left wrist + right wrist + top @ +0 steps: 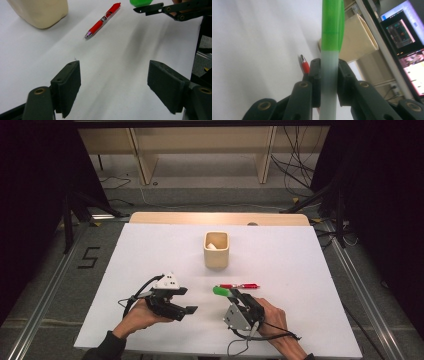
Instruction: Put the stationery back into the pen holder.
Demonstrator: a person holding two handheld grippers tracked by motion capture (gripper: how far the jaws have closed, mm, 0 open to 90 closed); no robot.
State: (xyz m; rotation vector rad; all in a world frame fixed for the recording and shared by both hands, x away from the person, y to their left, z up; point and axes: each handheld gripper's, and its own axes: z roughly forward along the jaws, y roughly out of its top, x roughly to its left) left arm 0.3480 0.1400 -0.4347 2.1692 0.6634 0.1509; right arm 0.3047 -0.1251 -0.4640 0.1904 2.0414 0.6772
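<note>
Gripping a marker (329,75), your right gripper (231,293) has its jaws clenched on the pale, translucent barrel, with the green cap end sticking out past the jaw tips. In the high view the green cap (220,291) shows at the front of that gripper, just short of the pen (240,285), which lies flat on the table (300,270) and runs left to right. In the right gripper view the pen's silver tip and red body peek out beside the left jaw; whether marker and pen touch cannot be told.

Your left gripper (186,301) sits at the near left of the table, held in your left hand (142,316), with its jaws released and spread wide. Its own view shows bare white tabletop between the two black pads (67,85), with nothing between them. Farther off in that view the pen (102,20) lies at a slant, its silver tip pointing toward the camera, and the right gripper's jaws (160,8) reach in from the upper right with the green cap (140,2) at their end.

A cream cup (216,250) stands upright near the middle of the table, beyond both grippers and well apart from them, with something white inside that is too small to make out. Your right hand (272,317) wraps the right gripper from behind, and a cable (245,340) trails from it toward the near edge.
</note>
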